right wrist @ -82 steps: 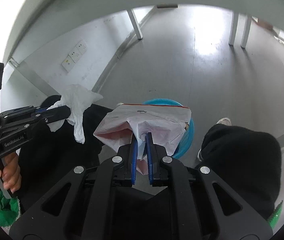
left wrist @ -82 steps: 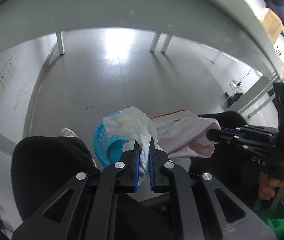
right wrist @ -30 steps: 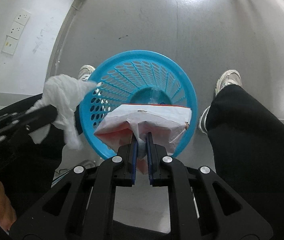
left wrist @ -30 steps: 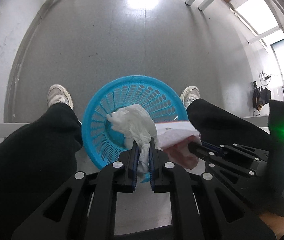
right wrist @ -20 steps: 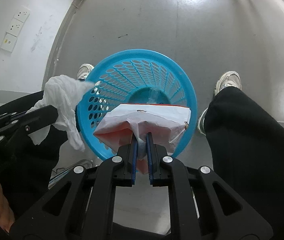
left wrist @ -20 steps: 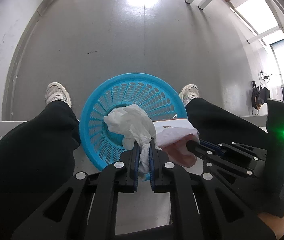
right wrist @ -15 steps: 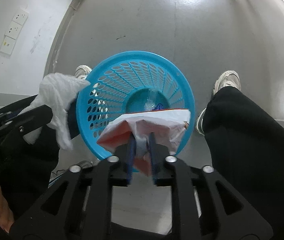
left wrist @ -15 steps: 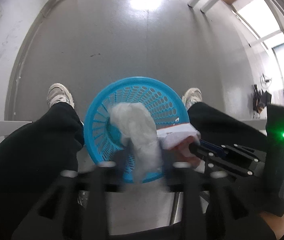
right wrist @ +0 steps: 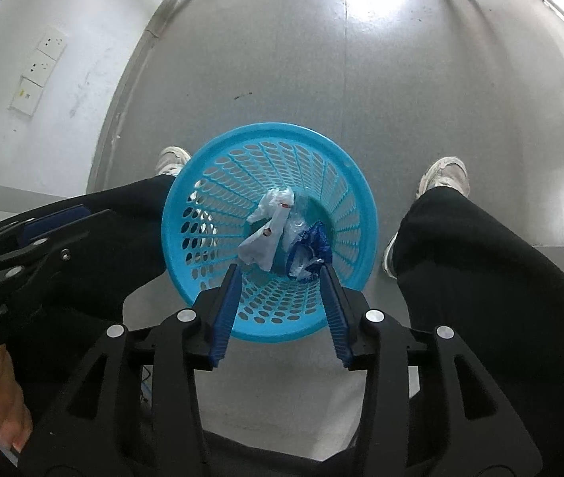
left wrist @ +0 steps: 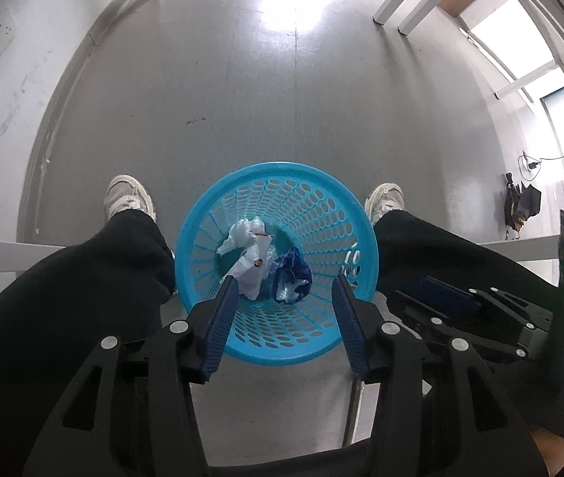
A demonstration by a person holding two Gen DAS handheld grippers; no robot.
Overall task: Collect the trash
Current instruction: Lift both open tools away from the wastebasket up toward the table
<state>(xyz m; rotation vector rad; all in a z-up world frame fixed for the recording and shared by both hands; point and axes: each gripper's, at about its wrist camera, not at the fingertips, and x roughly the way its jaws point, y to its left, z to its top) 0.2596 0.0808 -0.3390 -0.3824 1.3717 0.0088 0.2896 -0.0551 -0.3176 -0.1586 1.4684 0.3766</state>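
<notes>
Change: we see both loads gone from the jaws since a second ago; the white tissue (left wrist: 242, 230) and the pale bag (left wrist: 252, 274) now lie in the basket.
Left gripper (left wrist: 285, 284): jaws wide apart, nothing between the blue pads; we note they sprang apart within the last second. It hangs over the basket's near rim, lower centre of the left view.
Right gripper (right wrist: 280, 274): jaws parted and empty, having just been opening; the basket floor shows through the gap, lower centre of the right view.
Basket (right wrist: 321, 310): blue, perforated, round, standing on the grey floor (left wrist: 282, 99) between the person's black-trousered legs (left wrist: 63, 298).
Trash: tissue and bag lie together at the basket's bottom, left of centre, touching; a crumpled dark blue wrapper (left wrist: 294, 274) lies just right of them.
Shoes (left wrist: 127, 196): pale pair, one either side of the basket, above the knees in frame.
Wall sockets (right wrist: 39, 75): upper left of the right view.
</notes>
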